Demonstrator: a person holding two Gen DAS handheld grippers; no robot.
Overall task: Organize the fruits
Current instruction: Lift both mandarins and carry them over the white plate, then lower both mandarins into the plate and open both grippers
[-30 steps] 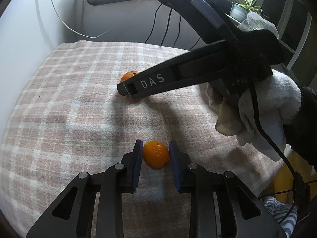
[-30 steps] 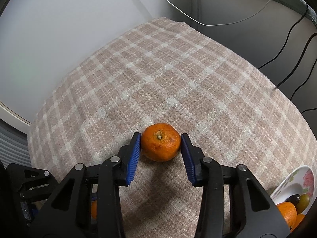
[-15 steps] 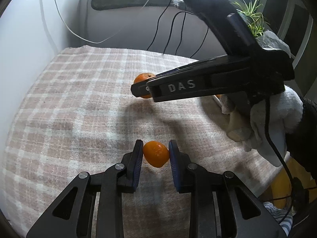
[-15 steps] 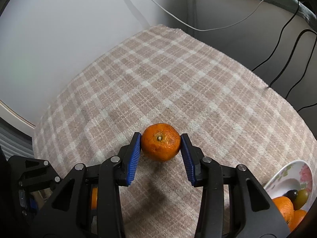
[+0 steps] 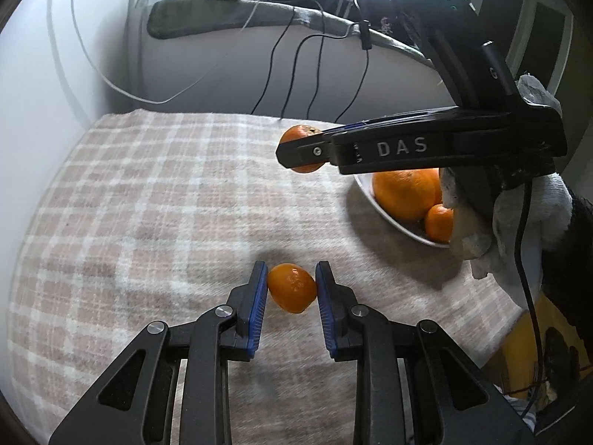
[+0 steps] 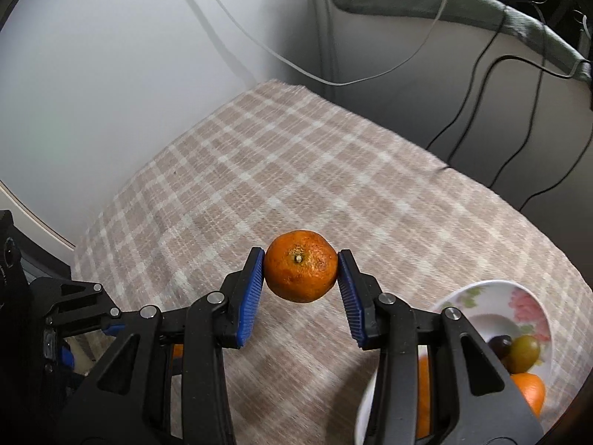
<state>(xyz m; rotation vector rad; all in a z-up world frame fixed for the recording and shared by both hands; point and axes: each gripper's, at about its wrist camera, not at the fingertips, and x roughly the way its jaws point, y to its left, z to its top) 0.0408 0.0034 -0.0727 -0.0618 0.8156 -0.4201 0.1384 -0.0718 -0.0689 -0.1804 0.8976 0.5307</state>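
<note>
Both tongs are now rising off the plaid-covered surface (image 5: 148, 193): the left tongs (image 5: 292, 289) clamped on a small mandarin (image 5: 292, 288), the right tongs (image 6: 301, 278) clamped on a larger mandarin (image 6: 301, 276), heading toward the nearby bowl (image 6: 519, 296), probably for placing.

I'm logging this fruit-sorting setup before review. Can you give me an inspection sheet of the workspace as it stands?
Surface: checked cloth covers the table.
Job's things: small orange between the left pads; tangerine between the right pads, off the cloth; white flowered bowl at the table's right edge holds oranges, a green fruit and a dark one.
Clutter: nothing seen on the cloth.
Grippers: left gripper shut on the small orange; right gripper shut on the tangerine, held by a gloved hand.
Cables: black cords and a white cord hang behind the table.
Surroundings: pale wall, grey padded ledge with a white power strip.
</note>
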